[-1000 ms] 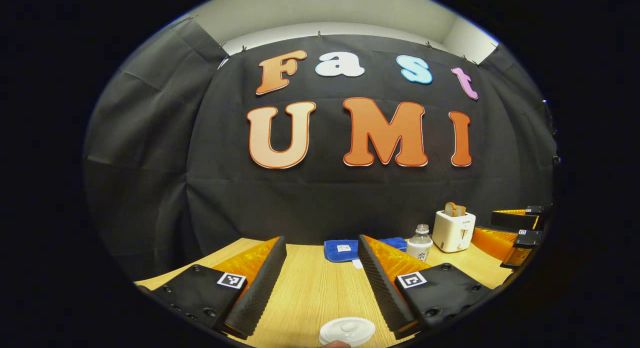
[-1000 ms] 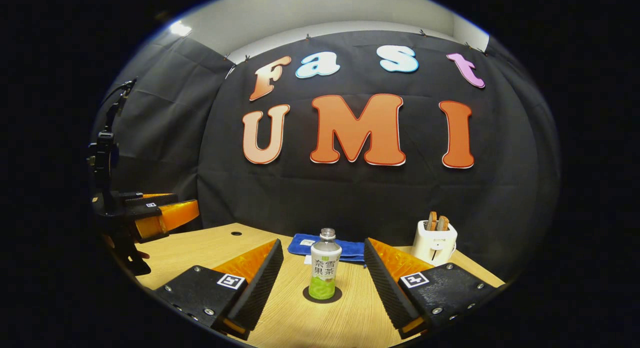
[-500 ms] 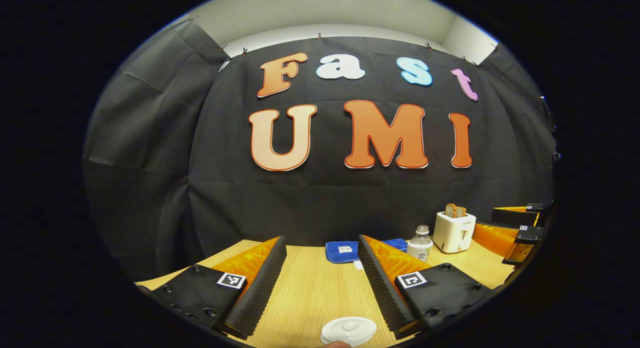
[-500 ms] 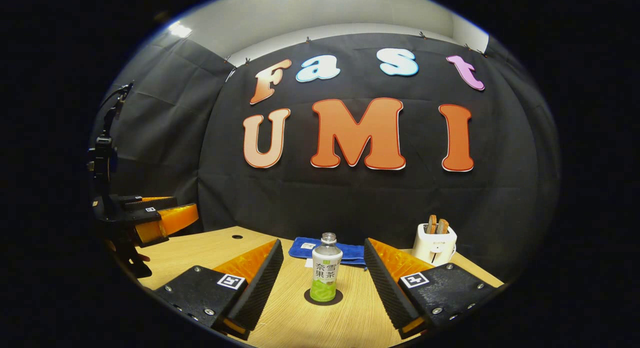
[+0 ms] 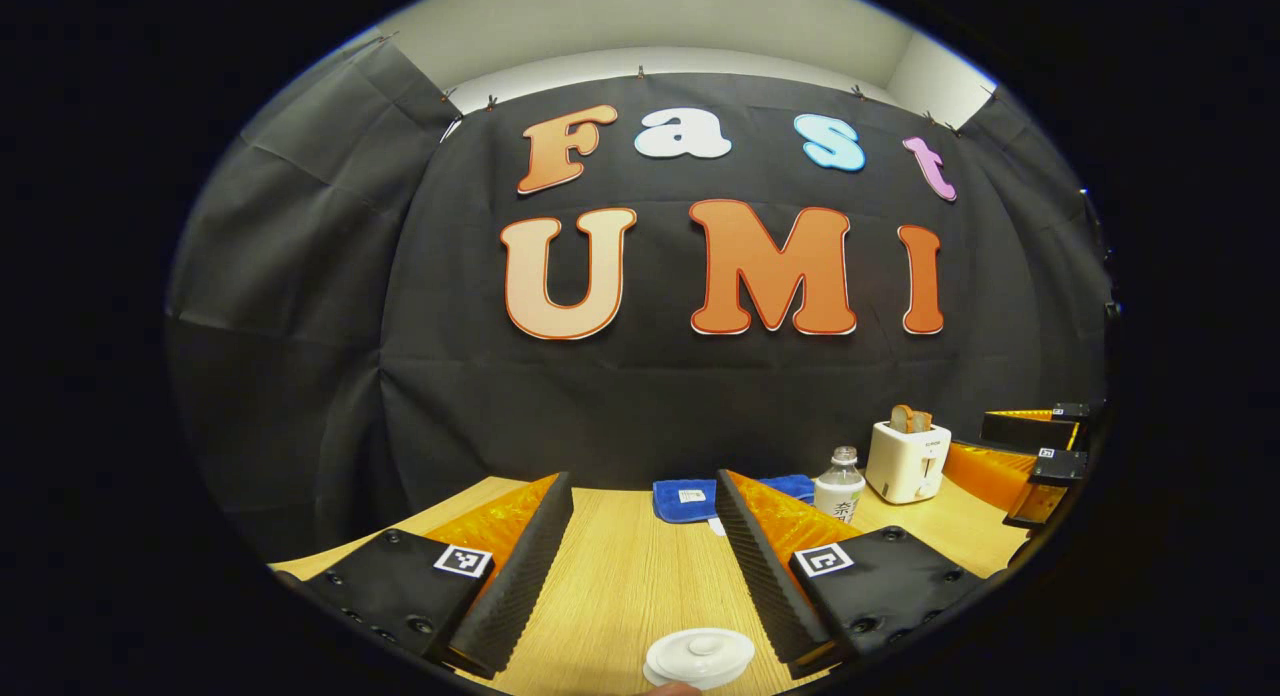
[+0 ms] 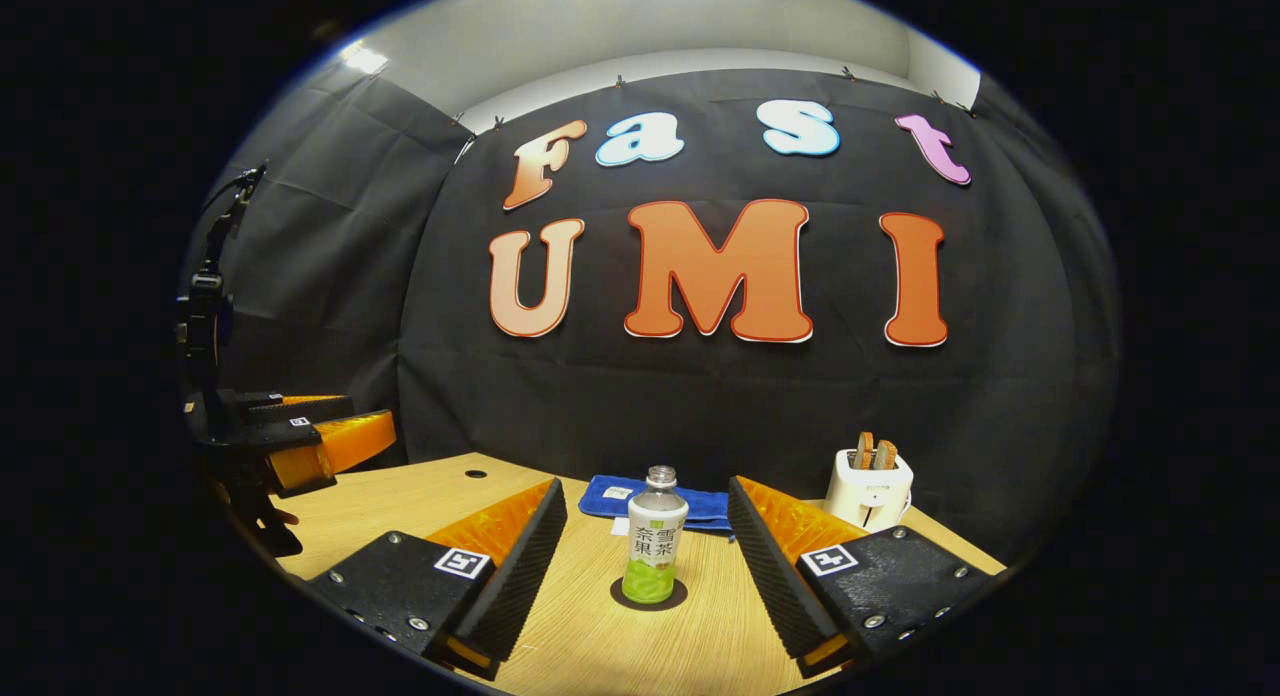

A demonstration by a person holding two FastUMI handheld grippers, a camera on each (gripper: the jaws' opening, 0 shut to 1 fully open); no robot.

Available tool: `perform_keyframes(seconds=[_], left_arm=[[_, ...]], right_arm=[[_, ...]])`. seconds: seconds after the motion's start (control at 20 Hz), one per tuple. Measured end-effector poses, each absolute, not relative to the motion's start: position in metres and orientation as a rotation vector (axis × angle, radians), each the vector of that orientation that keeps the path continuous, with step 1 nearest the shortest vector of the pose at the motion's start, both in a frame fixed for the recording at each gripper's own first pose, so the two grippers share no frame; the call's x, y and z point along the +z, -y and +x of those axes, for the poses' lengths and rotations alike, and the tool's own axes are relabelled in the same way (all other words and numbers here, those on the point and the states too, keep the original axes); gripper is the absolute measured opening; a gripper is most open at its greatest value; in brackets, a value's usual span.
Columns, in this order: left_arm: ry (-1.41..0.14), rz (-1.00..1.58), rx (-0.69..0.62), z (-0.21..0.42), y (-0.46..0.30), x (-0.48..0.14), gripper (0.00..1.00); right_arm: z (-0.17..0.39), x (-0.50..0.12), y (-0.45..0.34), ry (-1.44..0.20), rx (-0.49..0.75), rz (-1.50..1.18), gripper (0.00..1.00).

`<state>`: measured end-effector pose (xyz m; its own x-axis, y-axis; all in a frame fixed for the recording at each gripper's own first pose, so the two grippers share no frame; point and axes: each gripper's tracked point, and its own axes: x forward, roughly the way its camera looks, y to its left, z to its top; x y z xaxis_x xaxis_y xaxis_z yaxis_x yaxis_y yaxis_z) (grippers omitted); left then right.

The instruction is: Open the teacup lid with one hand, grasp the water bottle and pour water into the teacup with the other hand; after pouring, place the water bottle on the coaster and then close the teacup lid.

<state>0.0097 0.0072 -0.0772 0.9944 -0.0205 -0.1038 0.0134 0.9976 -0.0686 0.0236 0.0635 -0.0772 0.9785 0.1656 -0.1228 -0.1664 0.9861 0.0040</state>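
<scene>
Left gripper view. The left gripper (image 5: pixel 640 556) is held above the table (image 5: pixel 620 586) with its jaws spread wide and nothing between them. A square black-and-white marker is fixed on each finger. The white lid (image 5: pixel 698 657) is seen at the bottom edge, low between the fingers and apart from both; whether it sits on the teacup cannot be told, as the cup is cut off by the edge. A blue cloth (image 5: pixel 684 499) with a small white tag is laid at the far side of the table; the tag's print is too small to make out. The bottle (image 5: pixel 839 486) is partly hidden behind the right-hand finger. A white toaster (image 5: pixel 907 461) with bread in it is placed to its right. The right gripper (image 5: pixel 1030 466) is seen at the far right edge.

Right gripper view. The right gripper (image 6: pixel 645 551) is held wide, gripping nothing. The bottle (image 6: pixel 653 537) is stood upright on the dark round coaster (image 6: pixel 650 594), ahead of the fingers and touched by neither. Its cap is off. Large dark characters are printed on its white and green label. The cloth (image 6: pixel 610 497) is behind it, the toaster (image 6: pixel 871 488) to the right. The left gripper (image 6: pixel 320 441) is seen at the left edge, its jaw state not discernible from here.
</scene>
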Motion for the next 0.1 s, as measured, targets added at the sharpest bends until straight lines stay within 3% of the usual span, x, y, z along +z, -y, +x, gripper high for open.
perform_keyframes(seconds=[0.1], left_arm=[[-0.102,-0.066,-0.015,0.0074,-0.0075,-0.0758,0.94]], right_arm=[[0.0234,-0.0783,-0.0638,-0.123,0.169,-0.008,0.97]])
